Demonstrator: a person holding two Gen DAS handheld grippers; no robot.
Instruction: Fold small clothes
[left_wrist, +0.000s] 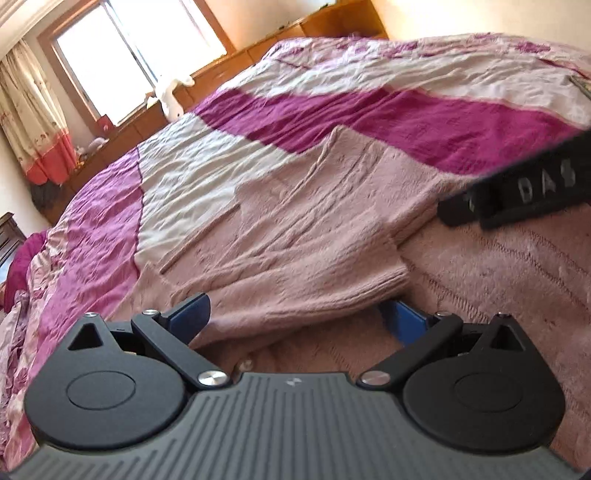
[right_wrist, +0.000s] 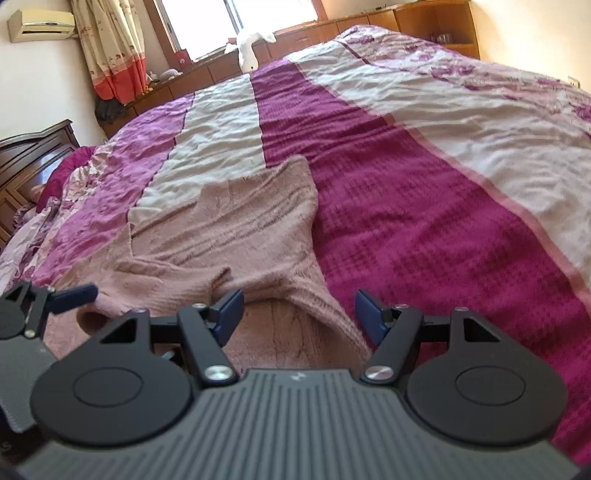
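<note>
The pink knit sweater (right_wrist: 236, 236) was spread flat on the striped bedspread (right_wrist: 424, 206), near edge right under both tools; its long axis ran away from the cameras toward the window (right_wrist: 236, 22), with one end tapering to a point up on the magenta stripe; a ribbed cuff or hem (left_wrist: 332, 291) sat folded over the fabric closest to the lens.

The left gripper (left_wrist: 295, 317) had its blue pads spread wide, and that ribbed flap lay between them, covering part of the right pad; couldn't tell if either pad actually pressed on it. The right gripper (right_wrist: 299, 314) was wide apart too, with a ribbed bit of sweater running down between the pads but nothing pinched.

Only the right wrist view caught the air conditioner (right_wrist: 40, 24), the dark wooden headboard (right_wrist: 33, 155) and the whole sweater outline, plus the left tool off at the side; only the left wrist view caught the right tool's black body with white lettering (left_wrist: 532, 184), blurry, hanging over the sweater.
</note>
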